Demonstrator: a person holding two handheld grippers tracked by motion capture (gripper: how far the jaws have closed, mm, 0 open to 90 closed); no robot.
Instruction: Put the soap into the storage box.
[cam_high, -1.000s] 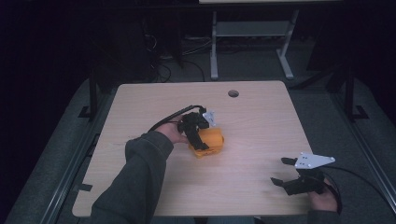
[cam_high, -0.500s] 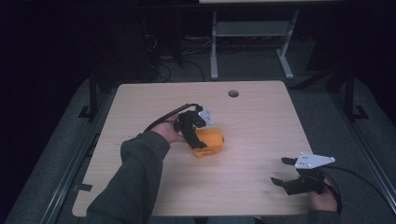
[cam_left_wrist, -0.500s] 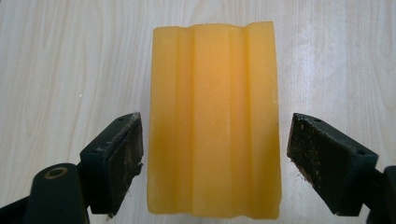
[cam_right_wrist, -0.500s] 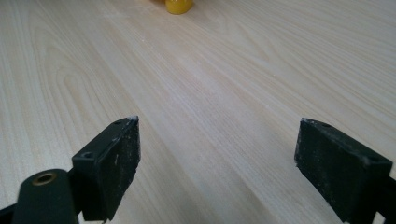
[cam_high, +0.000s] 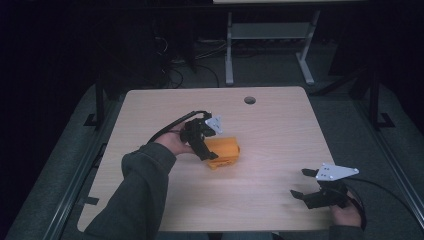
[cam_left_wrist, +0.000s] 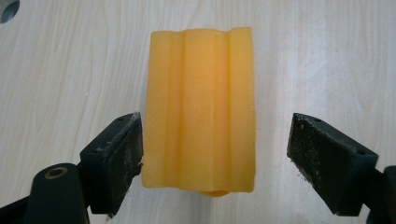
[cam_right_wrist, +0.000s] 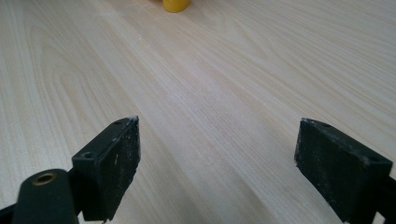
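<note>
My main concern is an off-centre closure: the orange ridged block (cam_left_wrist: 201, 109) sits between the jaws of my left gripper (cam_left_wrist: 215, 154) but not midway, so if I close from here, the near jaw will push first and may slide or twist the block on the smooth wooden table (cam_left_wrist: 327, 56) before the far jaw arrives. A second risk, in my judgement, is the grip surface itself: the block's top carries lengthwise ridges and its flanks look smooth, so a shallow bite low on one end could let it pivot out. In the left gripper view, the jaws stand wide apart, wider than the block; the jaw on the view's left appears to touch or nearly touch the block's side, though I cannot tell which, while the jaw on the view's right stands clear of it with bare table between. The left gripper holds nothing yet. My right gripper (cam_right_wrist: 217, 163) is also spread wide and empty, low over bare table, with the block well ahead of its jaws at the far edge of its view.
</note>
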